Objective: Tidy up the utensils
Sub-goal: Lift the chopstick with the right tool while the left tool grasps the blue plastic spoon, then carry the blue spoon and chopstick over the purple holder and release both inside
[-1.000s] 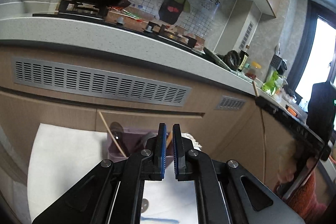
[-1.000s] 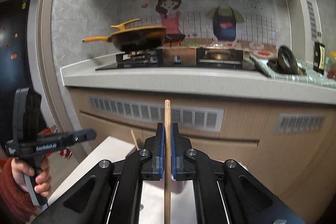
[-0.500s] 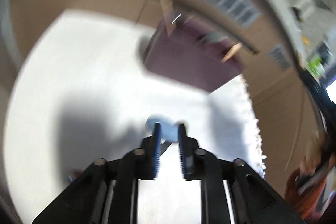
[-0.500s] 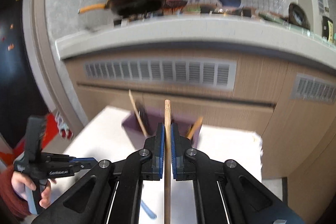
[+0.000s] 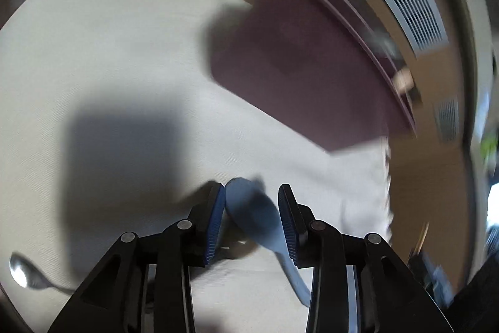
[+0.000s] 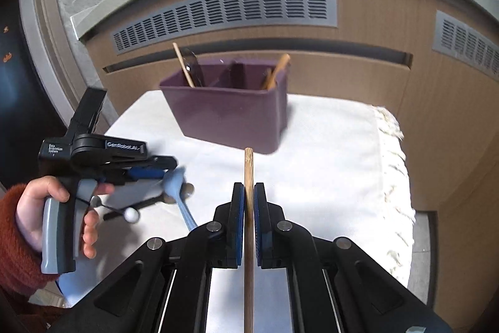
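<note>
Your left gripper (image 5: 251,214) has its jaws opening around the bowl of the blue spoon (image 5: 252,209), which lies on the white cloth (image 5: 124,52); the pads flank it but do not look pressed on, and that view is blurred. If you close on the rounded bowl rather than the handle, the spoon will likely squirt out or pivot as you lift. Come down much further and the fingertips may snag the cloth and drag it.

Your right gripper (image 6: 249,220) is clamped on a wooden chopstick (image 6: 248,177), held upright with a long stretch below the pads. That free length can swing, so a tilted wrist could knock it against the purple utensil holder (image 6: 230,111) standing further back on the cloth, which already holds other sticks and a dark utensil. The holder looks light; a bump at its rim could tip it.

A metal spoon (image 5: 23,275) lies near the left gripper; a wide sweep could scatter it.
</note>
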`<act>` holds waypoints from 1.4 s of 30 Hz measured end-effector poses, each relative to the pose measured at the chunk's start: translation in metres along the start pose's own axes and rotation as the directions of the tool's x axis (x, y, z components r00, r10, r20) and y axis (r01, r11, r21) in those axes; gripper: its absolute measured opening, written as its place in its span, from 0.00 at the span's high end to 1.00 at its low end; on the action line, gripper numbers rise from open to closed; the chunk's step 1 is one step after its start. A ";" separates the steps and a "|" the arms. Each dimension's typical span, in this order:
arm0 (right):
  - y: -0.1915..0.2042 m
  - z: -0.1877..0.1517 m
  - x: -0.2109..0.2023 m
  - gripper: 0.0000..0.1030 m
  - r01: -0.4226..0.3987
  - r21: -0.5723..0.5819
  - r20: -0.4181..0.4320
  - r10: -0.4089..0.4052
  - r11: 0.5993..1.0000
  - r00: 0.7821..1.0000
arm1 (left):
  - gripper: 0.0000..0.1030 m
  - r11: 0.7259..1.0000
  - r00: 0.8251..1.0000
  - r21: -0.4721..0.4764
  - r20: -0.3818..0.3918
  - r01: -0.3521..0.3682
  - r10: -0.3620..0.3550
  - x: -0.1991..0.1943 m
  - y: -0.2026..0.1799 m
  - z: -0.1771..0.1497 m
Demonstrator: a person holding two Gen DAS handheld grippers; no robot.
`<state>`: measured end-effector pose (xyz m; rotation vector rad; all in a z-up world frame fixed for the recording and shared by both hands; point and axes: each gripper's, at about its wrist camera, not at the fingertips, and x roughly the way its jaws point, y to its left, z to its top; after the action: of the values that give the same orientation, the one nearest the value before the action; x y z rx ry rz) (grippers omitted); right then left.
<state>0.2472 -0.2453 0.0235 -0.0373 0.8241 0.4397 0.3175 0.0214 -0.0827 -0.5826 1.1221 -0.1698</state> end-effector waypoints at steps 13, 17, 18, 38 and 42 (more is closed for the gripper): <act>-0.029 -0.021 -0.003 0.95 0.050 0.079 0.034 -0.053 0.996 0.998 | 0.56 0.936 0.976 0.304 0.176 -0.178 0.128 -0.028 -0.062 -0.058; -0.038 -0.027 -0.006 0.95 0.055 0.099 0.033 -0.058 0.994 0.998 | 0.56 0.974 0.992 0.202 0.090 -0.099 0.083 -0.029 -0.054 -0.058; -0.040 -0.030 -0.007 0.95 0.052 0.106 0.033 -0.056 0.993 0.998 | 0.56 0.978 0.993 0.180 0.075 -0.101 0.089 -0.023 -0.053 -0.055; -0.055 -0.052 -0.017 0.95 0.077 0.151 0.054 -0.086 0.985 0.995 | 0.56 0.869 0.958 0.405 0.103 -0.285 0.266 0.047 -0.103 -0.044; -0.049 -0.052 -0.021 0.95 0.068 0.150 0.070 -0.079 0.986 0.994 | 0.64 0.899 0.980 0.392 0.093 -0.197 0.175 0.036 -0.093 -0.050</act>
<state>0.2175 -0.3082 -0.0043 0.0852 0.7760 0.3082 0.3039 -0.0894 -0.0776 -0.1120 1.0447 -0.2093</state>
